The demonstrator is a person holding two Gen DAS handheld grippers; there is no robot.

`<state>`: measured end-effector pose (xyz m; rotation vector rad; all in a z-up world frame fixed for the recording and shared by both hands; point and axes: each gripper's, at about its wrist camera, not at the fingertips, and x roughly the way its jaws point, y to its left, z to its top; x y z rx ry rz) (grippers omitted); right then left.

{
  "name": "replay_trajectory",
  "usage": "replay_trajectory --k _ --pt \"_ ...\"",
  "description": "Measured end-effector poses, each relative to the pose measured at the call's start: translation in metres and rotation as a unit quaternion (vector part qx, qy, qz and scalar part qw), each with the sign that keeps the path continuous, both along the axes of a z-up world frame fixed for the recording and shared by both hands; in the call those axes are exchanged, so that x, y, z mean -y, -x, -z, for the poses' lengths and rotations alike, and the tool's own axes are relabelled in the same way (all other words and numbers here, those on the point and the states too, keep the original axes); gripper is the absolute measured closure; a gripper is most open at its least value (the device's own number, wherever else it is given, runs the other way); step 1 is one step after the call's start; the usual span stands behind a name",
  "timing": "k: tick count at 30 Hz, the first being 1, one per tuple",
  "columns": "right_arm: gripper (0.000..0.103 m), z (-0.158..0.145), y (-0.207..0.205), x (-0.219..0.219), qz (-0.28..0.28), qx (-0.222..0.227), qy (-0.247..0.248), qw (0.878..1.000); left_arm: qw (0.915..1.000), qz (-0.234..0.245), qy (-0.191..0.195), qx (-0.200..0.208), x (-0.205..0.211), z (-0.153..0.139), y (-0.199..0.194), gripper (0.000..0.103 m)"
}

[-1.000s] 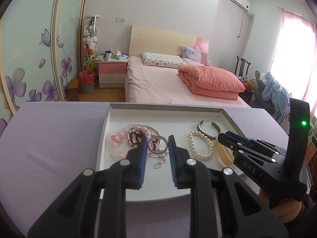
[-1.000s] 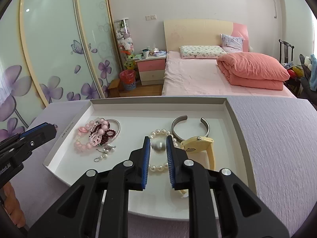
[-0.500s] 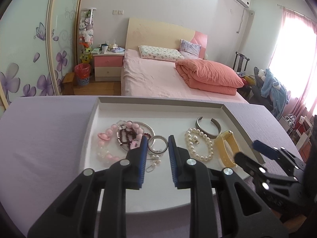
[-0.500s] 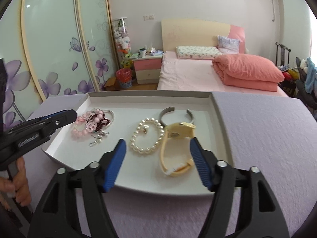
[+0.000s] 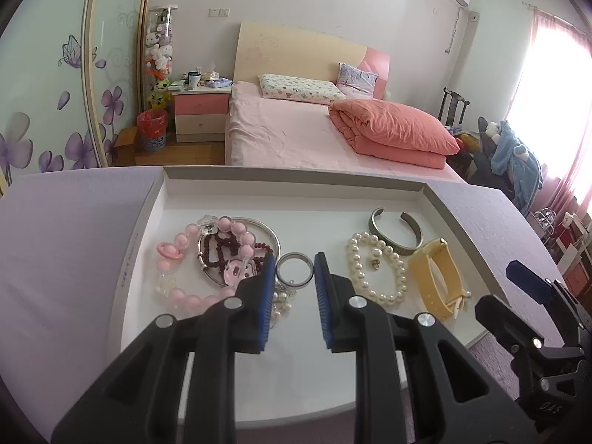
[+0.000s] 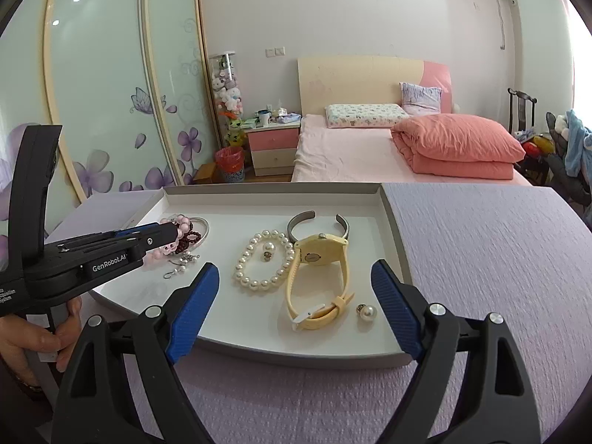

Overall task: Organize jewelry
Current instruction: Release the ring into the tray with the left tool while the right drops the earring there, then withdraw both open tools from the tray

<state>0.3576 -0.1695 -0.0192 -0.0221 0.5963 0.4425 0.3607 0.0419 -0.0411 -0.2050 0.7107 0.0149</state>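
Observation:
A white tray [image 5: 148,229] on the lilac table holds jewelry: a pink bead bracelet [image 5: 185,288] tangled with a dark red one, a small silver ring [image 5: 295,270], a pearl bracelet [image 5: 396,270], a grey cuff [image 5: 410,229] and a yellow watch [image 5: 440,277]. My left gripper [image 5: 295,285] hovers over the silver ring, jaws a little apart and empty. My right gripper [image 6: 294,292] is wide open above the watch [image 6: 318,277] and the pearl bracelet [image 6: 259,262]. A loose pearl earring [image 6: 368,312] lies by the watch strap. Another earring [image 6: 268,248] sits inside the pearl bracelet.
The tray's raised rim [image 6: 392,222] borders the lilac tablecloth [image 6: 499,259] at the right. The left gripper's body [image 6: 92,255] reaches over the tray's left side. Small hook earrings [image 6: 181,262] lie near it. A pink bed [image 5: 296,137] stands behind.
My right gripper opened wide, let go of the pearl earring in the tray, and drew back. My left gripper shifted slightly nearer over the silver ring.

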Motion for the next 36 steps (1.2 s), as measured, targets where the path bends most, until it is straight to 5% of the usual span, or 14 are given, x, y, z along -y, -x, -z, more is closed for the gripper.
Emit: replay_trajectory --k 3,5,7,13,23,36 --pt "0.017 0.0 -0.001 0.003 0.003 -0.002 -0.005 1.0 1.0 -0.003 0.002 0.001 0.0 0.001 -0.001 0.08" --pt "0.017 0.0 -0.001 0.003 0.005 -0.003 -0.006 1.0 1.0 -0.005 0.004 0.005 -0.001 0.0 0.001 0.067" --pt "0.013 0.001 -0.001 0.004 0.006 -0.003 -0.007 1.0 0.9996 -0.024 0.0 0.016 -0.005 -0.004 0.005 0.028" --pt "0.003 0.003 -0.003 0.006 0.018 0.0 -0.007 1.0 0.9964 -0.065 0.022 0.051 -0.028 -0.019 0.024 0.005" --pt "0.001 0.002 -0.003 0.001 0.021 -0.016 0.008 1.0 0.9946 -0.095 0.003 0.041 -0.052 -0.026 0.06 0.002" --pt "0.001 -0.007 0.046 -0.004 0.01 -0.026 0.022 0.999 0.9947 -0.091 0.002 0.048 -0.053 -0.032 0.135 0.002"
